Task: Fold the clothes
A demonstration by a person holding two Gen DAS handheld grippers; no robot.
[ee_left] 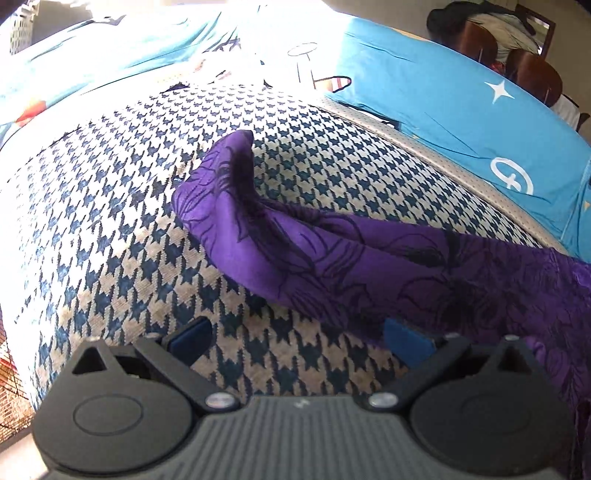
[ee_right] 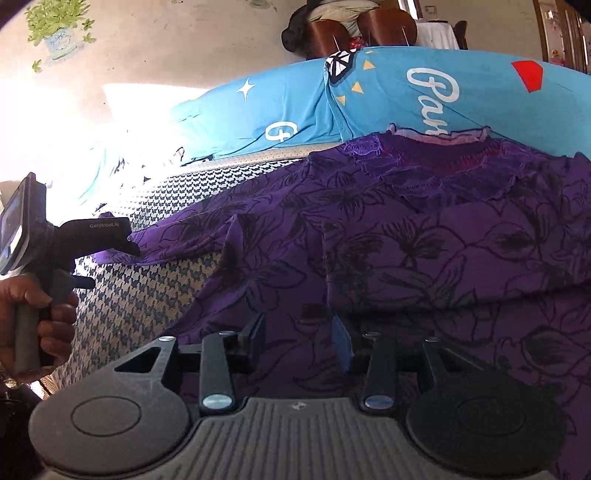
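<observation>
Right wrist — purple top [ee_right: 424, 240] on bed [ee_right: 147, 302].

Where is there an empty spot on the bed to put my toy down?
The checked blanket is bare left of the purple sleeve, up to the blue sheet. A smaller patch lies under the sleeve, by the left gripper. The right side is crowded: the purple top covers it.

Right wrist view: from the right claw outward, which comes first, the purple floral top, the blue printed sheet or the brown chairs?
1. Purple floral top, right under the right claw.
2. Blue printed sheet, just behind the top.
3. Brown chairs, at the far wall.
</observation>
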